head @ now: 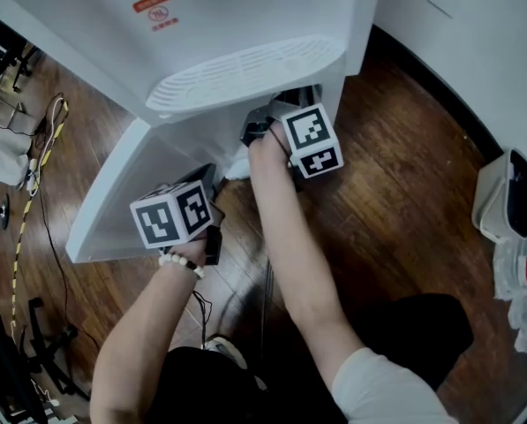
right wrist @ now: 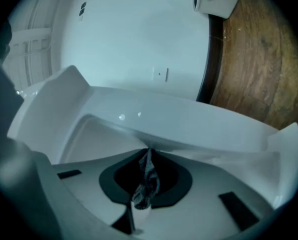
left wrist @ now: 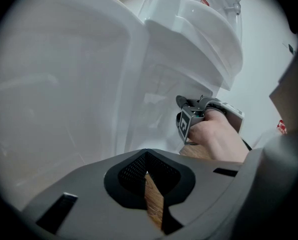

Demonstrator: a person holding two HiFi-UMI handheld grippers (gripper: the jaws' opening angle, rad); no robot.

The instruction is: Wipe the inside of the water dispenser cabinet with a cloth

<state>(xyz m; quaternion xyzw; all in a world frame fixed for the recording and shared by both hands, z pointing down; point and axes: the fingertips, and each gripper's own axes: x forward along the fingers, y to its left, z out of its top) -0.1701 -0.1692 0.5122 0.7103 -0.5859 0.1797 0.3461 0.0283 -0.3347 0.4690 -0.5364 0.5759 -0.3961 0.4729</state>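
Note:
The white water dispenser stands over the wood floor with its lower cabinet door swung open to the left. My right gripper reaches into the cabinet opening below the drip grille. In the right gripper view it is shut on a grey patterned cloth, close to a white inner cabinet wall. My left gripper hangs beside the open door. Its jaws are shut with nothing between them, and the right gripper shows ahead at the cabinet.
Cables and dark equipment lie on the floor at the left. A white container and packaged items sit at the right by the wall. The person's knees are at the bottom of the head view.

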